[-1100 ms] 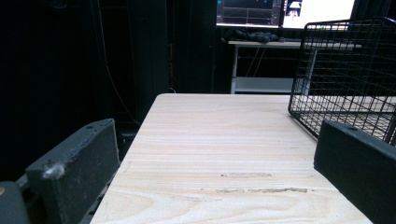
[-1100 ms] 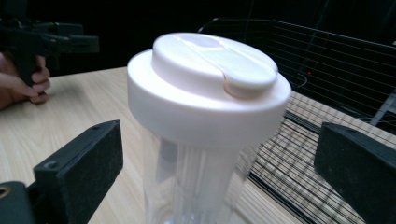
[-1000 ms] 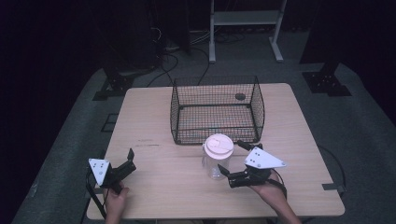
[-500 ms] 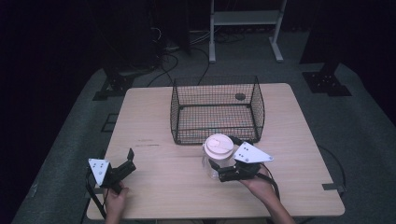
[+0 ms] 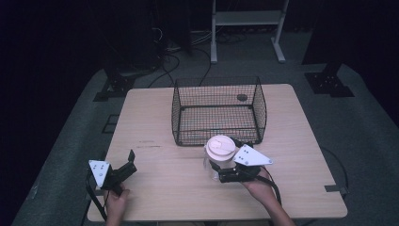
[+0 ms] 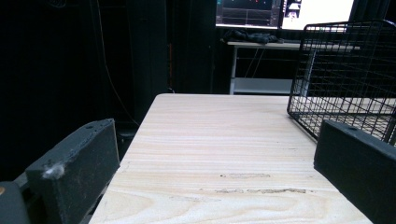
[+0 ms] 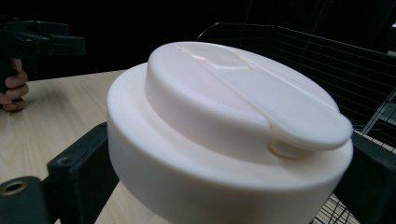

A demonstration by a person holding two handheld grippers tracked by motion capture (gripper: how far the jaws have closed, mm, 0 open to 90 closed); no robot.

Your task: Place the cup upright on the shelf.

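So the right gripper was wrapped around a clear jar with a cream-coloured lid, sitting just in front of the wire basket, a bit toward the table's near edge and roughly mid-width. In the right gripper view the lid loomed huge, and a black jaw showed on either side of the jar just under the lid's rim. They looked snug against it, so I'd call that closed on the jar, though the actual contact was mostly hidden by the lid. The jar still appeared to stand on the wooden table, not lifted as far as I could tell.

The left gripper was parked down by the near left corner, hand on the grip, jaws spread wide with nothing between them. The left gripper view just had bare tabletop running out between the two jaws, with the basket off at the far right.

The basket itself had nothing in it that I could make out; one small dark spot near its far right corner, can't tell what that was.

My read on progress: grab done, or very nearly. What's left is the lift, getting it over the basket's near wall, and setting it down inside. Lid's wide, so the rim clearance looked like the fiddly bit.
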